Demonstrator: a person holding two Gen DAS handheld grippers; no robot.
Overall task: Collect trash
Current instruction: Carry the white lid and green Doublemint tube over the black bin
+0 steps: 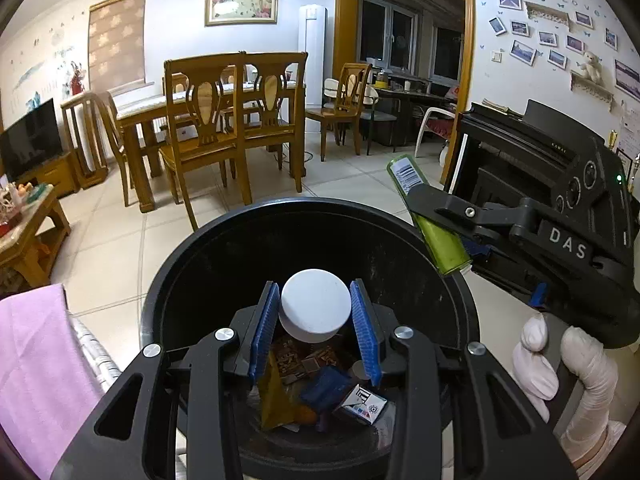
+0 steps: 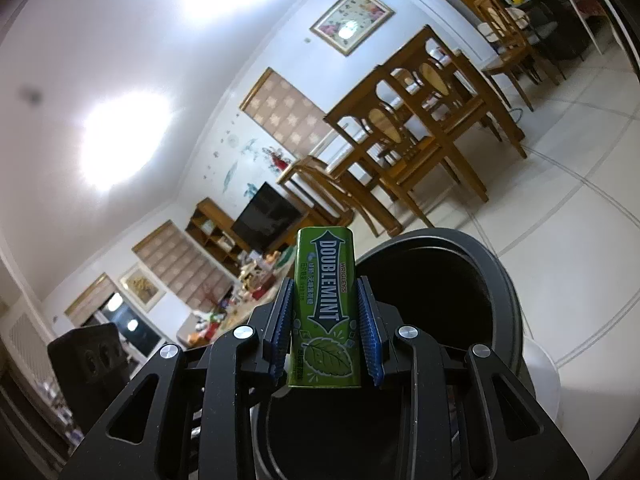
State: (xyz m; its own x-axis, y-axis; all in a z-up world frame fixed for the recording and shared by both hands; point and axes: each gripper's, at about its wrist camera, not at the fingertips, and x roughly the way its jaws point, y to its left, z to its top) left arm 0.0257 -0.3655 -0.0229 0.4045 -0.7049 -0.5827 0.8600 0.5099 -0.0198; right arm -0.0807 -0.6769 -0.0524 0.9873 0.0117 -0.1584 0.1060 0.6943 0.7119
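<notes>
Left gripper at lower centre of the left wrist view, blue pads closed on a white round lid-like object, poised over the open black trash bin. Inside the bin, bottom centre: a cigarette pack, a yellow wrapper, a blue packet. Right gripper at lower centre of the right wrist view, clamped narrowly on a green Doublemint gum tin, held upright above the bin's near rim. Gloved hand at lower right of the left view. Wooden dining chairs at upper centre.
</notes>
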